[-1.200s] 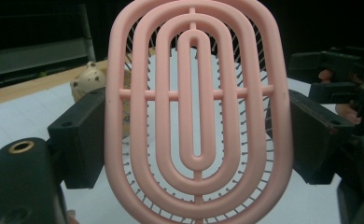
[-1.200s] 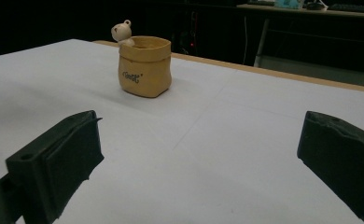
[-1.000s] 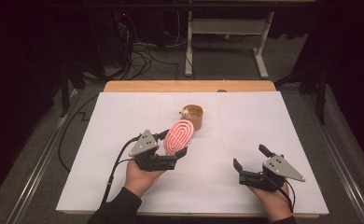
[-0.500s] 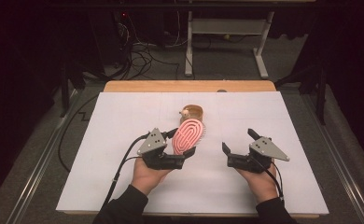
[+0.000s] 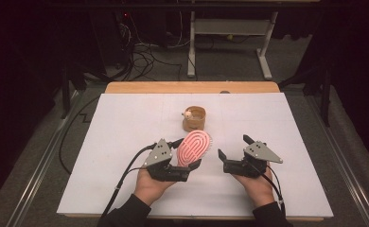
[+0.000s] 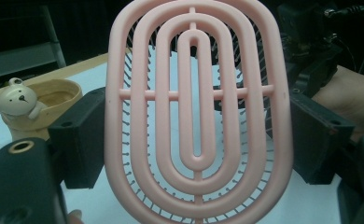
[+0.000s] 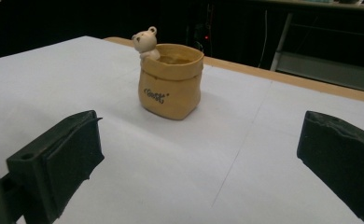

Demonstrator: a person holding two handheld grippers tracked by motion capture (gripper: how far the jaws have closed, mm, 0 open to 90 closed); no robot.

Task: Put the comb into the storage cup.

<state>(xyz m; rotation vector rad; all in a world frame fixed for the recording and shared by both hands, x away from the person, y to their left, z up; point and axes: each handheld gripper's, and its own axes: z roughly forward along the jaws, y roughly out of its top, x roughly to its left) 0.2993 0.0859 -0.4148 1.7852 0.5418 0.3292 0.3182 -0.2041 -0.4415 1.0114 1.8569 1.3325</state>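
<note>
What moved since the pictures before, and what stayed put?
The right gripper slid inward across the table, toward the pink brush, with its jaws open and empty. The left gripper carried the brush a little toward the middle too and still grips it by its edges. The little bear pot stayed in the same spot on the white table.

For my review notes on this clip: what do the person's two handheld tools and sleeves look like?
Both are black two-jaw devices with blocky black pads. The left tool and right tool each carry a grey three-cornered plate on top, dotted with small dark holes. A thin black cable trails from each back toward the person. The sleeves are dark, ending at the wrists.
</note>
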